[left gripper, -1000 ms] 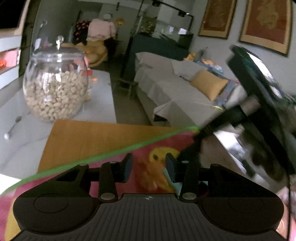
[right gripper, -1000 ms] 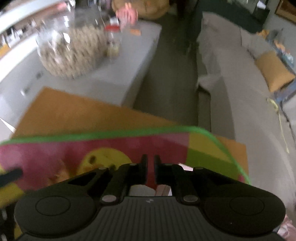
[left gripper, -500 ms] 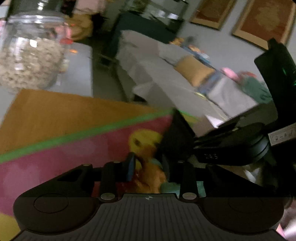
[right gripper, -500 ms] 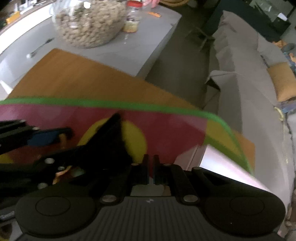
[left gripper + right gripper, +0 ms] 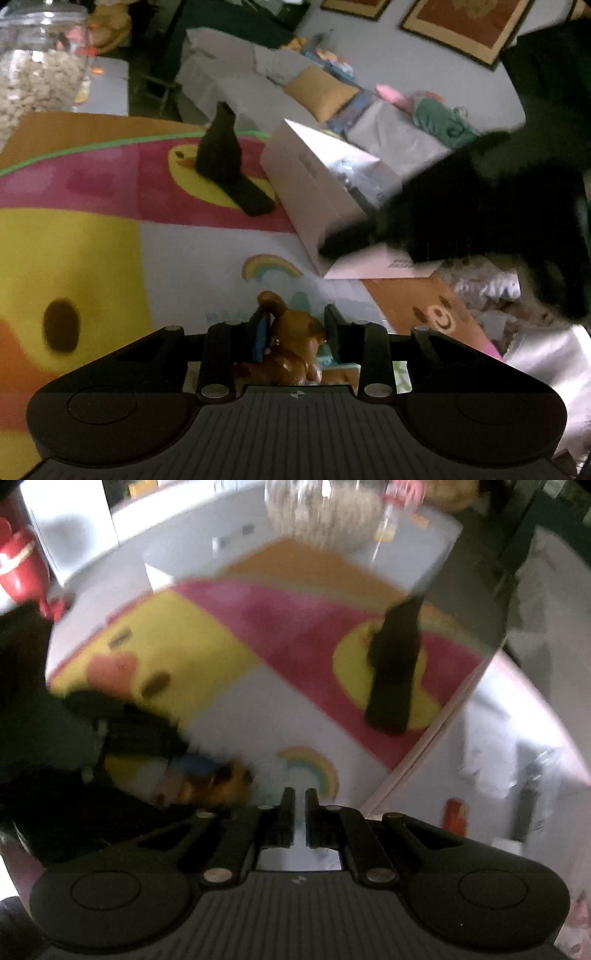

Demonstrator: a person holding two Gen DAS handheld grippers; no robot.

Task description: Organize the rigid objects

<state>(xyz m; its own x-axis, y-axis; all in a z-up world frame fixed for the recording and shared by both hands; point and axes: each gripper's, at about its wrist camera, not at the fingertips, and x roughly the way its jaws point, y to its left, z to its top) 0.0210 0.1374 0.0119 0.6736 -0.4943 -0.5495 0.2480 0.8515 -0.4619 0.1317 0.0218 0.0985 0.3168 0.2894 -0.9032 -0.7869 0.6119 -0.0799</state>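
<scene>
Lettering on white box (image 5: 317,177) unreadable — left tongs (image 5: 293,328) grip brown figurine (image 5: 291,343).

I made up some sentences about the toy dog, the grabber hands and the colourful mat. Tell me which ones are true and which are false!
1. The left gripper has a little brown toy dog between its fingers. True.
2. The right gripper is carrying the toy dog. False: nothing sits between its fingers, which stand close together with a thin gap and are opening a little.
3. A dark bottle-shaped thing stands on the colourful mat. True.
4. The big glass jar is empty. False: it is filled with pale round pieces.
5. A rainbow is printed on the mat. True.
6. The white box sits on top of the jar. False: it rests at the mat's edge, apart from the jar.
</scene>
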